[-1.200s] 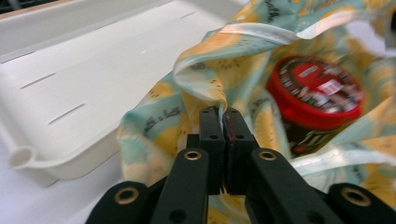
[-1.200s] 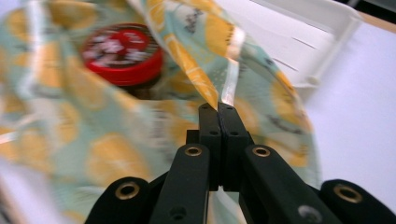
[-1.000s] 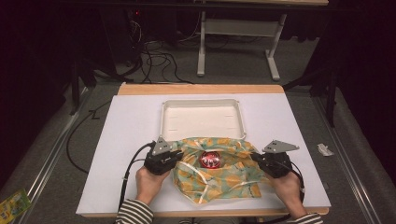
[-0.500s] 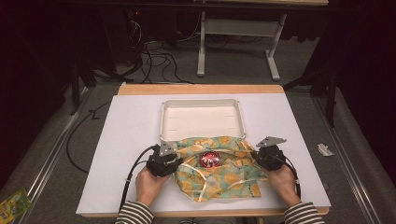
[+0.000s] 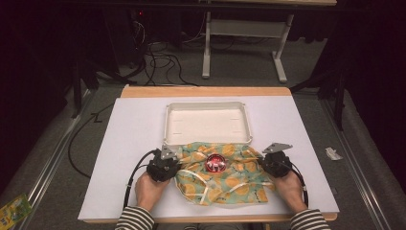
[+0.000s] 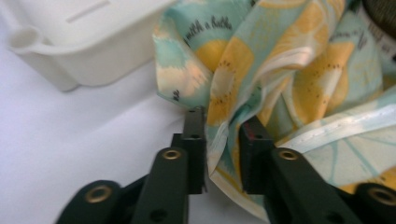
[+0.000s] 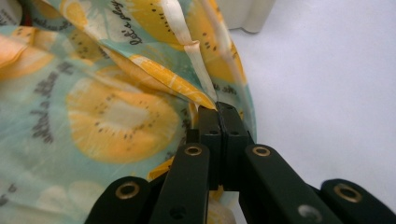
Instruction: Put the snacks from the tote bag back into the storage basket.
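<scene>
Inspecting the desk, we find a fruit-print cloth (image 5: 225, 175) crumpled near the front edge, just in front of a white tray (image 5: 208, 122) at mid-desk, with a red round object (image 5: 215, 163) resting on its folds. The right gripper (image 7: 218, 109) has its jaws pressed together on the cloth's right edge. The left gripper (image 6: 219, 126) has its jaws partly open with a fold of the left edge between them, not yet clamped. We judge that gripping the 2 opposite edges allows spreading or lifting the cloth.
</scene>
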`<act>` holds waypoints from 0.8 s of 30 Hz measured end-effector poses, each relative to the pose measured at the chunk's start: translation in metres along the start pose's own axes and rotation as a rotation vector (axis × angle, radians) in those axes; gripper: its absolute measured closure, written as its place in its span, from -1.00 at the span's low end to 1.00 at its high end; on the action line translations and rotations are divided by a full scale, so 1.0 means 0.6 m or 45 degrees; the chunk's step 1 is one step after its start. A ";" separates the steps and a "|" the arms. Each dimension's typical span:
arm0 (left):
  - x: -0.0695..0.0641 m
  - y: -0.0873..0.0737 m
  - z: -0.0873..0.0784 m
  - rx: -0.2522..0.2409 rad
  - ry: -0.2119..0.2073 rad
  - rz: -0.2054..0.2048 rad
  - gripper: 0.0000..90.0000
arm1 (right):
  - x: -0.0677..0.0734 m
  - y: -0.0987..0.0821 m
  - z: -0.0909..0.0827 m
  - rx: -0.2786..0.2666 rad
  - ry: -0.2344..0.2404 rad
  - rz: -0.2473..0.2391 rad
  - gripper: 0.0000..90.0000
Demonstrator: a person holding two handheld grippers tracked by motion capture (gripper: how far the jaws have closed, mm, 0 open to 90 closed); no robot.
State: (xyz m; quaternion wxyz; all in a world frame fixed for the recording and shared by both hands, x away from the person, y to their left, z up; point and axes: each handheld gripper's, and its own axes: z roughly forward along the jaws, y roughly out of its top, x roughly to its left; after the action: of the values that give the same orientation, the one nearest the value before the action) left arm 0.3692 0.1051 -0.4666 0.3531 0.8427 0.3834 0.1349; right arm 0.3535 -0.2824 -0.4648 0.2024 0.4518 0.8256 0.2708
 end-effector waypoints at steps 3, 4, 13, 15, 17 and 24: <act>-0.006 0.006 -0.019 -0.090 -0.017 -0.051 0.41 | 0.002 -0.008 -0.005 -0.018 -0.028 0.004 1.00; -0.009 0.011 -0.028 -0.111 -0.020 -0.064 0.32 | 0.004 -0.008 -0.006 -0.020 -0.030 0.015 1.00; -0.056 0.027 -0.116 -0.311 0.045 0.014 0.18 | 0.019 0.002 -0.012 -0.058 -0.016 -0.039 1.00; -0.057 0.030 -0.125 -0.331 0.030 0.002 0.20 | 0.020 0.000 -0.016 -0.058 -0.012 -0.033 1.00; -0.058 0.033 -0.134 -0.345 0.035 0.009 0.21 | 0.019 -0.001 -0.018 -0.057 -0.006 -0.021 1.00; -0.071 0.030 -0.131 -0.298 -0.029 0.084 0.46 | 0.023 -0.006 -0.019 -0.049 0.026 -0.020 0.77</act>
State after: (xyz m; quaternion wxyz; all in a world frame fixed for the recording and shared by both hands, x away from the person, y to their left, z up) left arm 0.3115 0.1039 -0.3960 0.4487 0.8094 0.3331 0.1806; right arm 0.3375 -0.2751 -0.4594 0.2048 0.4387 0.8256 0.2897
